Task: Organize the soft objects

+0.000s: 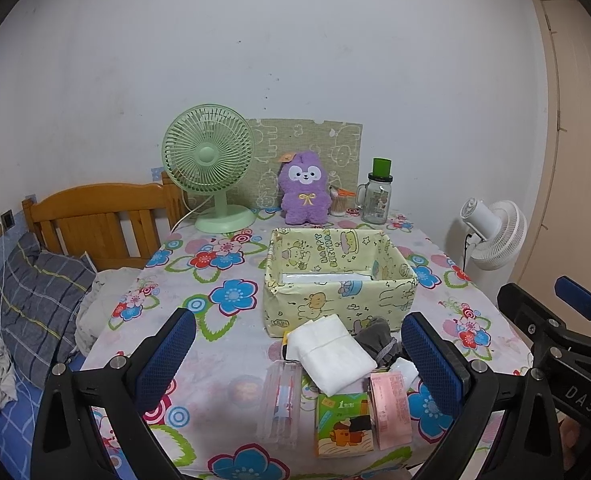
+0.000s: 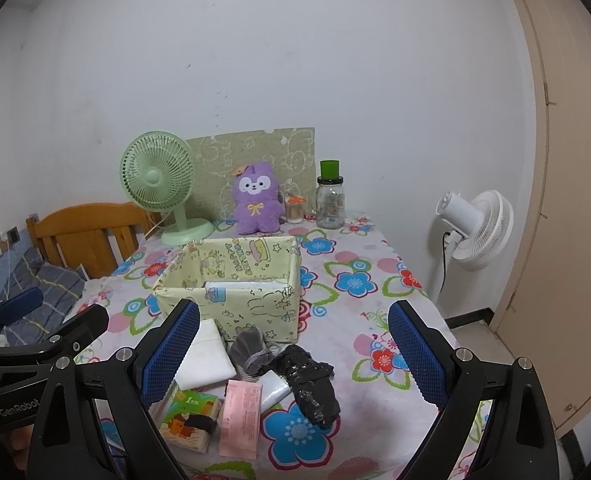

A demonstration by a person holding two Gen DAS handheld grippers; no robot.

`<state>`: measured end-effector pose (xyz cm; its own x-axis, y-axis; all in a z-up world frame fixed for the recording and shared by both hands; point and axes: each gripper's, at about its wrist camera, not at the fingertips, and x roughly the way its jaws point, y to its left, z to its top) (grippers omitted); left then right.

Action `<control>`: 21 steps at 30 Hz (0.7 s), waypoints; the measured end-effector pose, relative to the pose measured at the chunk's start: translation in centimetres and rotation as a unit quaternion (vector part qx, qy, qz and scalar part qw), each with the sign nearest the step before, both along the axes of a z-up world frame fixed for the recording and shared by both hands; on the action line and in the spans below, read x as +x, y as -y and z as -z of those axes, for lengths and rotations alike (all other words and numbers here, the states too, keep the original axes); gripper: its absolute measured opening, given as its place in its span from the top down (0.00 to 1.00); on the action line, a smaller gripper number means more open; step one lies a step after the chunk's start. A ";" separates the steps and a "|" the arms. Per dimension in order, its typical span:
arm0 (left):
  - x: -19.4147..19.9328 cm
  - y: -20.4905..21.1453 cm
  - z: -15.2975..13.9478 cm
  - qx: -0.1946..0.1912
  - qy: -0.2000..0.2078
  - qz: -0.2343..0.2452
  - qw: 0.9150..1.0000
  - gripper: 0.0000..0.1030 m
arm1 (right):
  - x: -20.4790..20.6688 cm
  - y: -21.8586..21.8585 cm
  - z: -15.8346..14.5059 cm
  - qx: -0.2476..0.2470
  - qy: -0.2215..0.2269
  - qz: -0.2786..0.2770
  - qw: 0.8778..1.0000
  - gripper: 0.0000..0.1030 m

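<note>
Tissue pack (image 1: 345, 426) and white cloth (image 1: 331, 354) between left tool's (image 1: 295, 354) spread fingers.

Yellow box (image 1: 337, 280) stands mid-table, top open, flat white pack low inside, rest of interior free. Directly before its near wall, clutter touching: white folded cloth (image 1: 331, 354), grey sock (image 2: 251, 350), black bag (image 2: 309, 382), pink packet (image 2: 241, 420), tissue pack (image 2: 189, 416). Floral tablecloth (image 2: 359, 280) bare right and left of box. Green fan (image 1: 209, 168), purple plush (image 1: 305, 188), glass jar (image 1: 377, 196) line back edge.
</note>
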<state>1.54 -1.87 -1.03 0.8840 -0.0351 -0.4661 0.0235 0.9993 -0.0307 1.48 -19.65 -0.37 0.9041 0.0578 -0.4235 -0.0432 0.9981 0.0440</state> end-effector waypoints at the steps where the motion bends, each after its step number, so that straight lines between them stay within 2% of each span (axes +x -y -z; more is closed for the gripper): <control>1: 0.0 -0.1 0.0 -0.001 -0.001 0.000 1.000 0.00 | 0.0 0.0 0.0 0.000 0.000 -0.001 1.000 0.05; 5: 0.0 -0.2 0.0 -0.002 -0.003 -0.002 1.000 0.00 | -0.1 0.1 0.0 0.014 0.002 -0.009 1.000 0.05; 21: 1.8 -0.4 2.0 -0.010 -0.030 0.002 0.999 0.01 | 1.3 -0.2 1.6 0.007 -0.009 -0.010 1.000 0.05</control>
